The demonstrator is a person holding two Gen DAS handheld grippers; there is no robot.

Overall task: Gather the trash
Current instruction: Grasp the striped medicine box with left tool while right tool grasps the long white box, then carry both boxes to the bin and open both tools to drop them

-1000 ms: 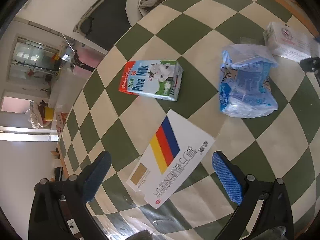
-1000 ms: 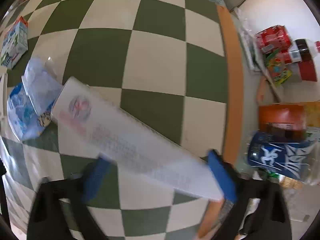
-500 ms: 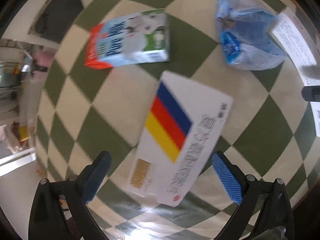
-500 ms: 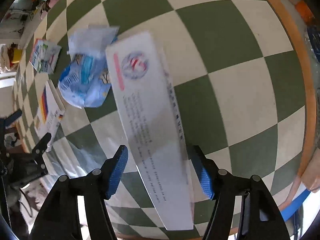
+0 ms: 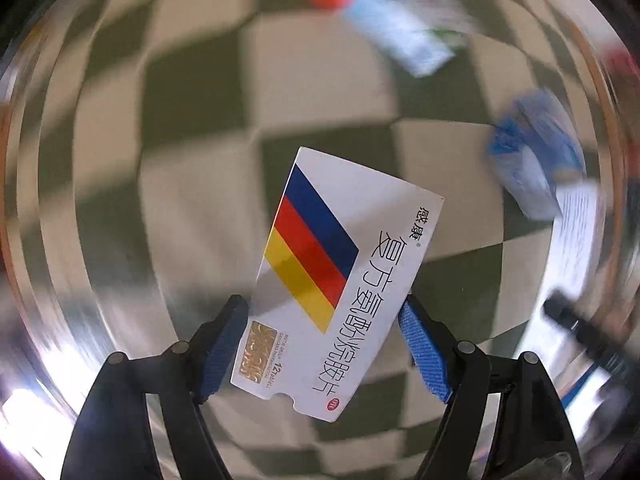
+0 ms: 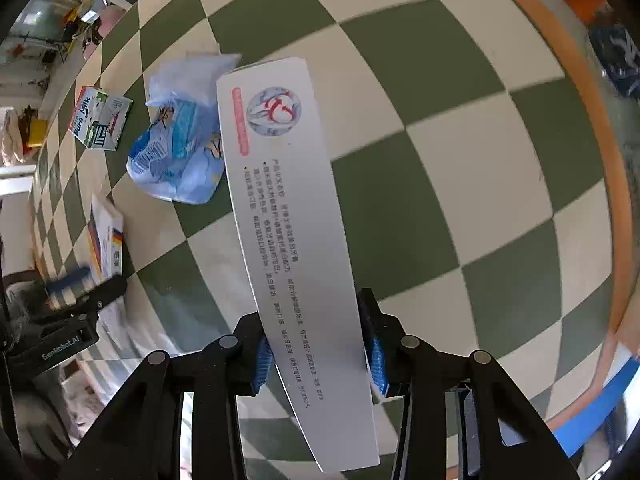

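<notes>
Plastic bag (image 6: 176, 160) between milk carton (image 6: 100, 122), long box (image 6: 296, 240)

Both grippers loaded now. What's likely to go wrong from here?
1. The long white box is pinched near one end by the right gripper; it may pivot or slip.
2. The left gripper holds the striped medicine box while its view is motion-blurred: a fast swing might loosen it.

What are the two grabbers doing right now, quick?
Left gripper: closed on the striped medicine box.
Right gripper: closed on the long white box.
</notes>
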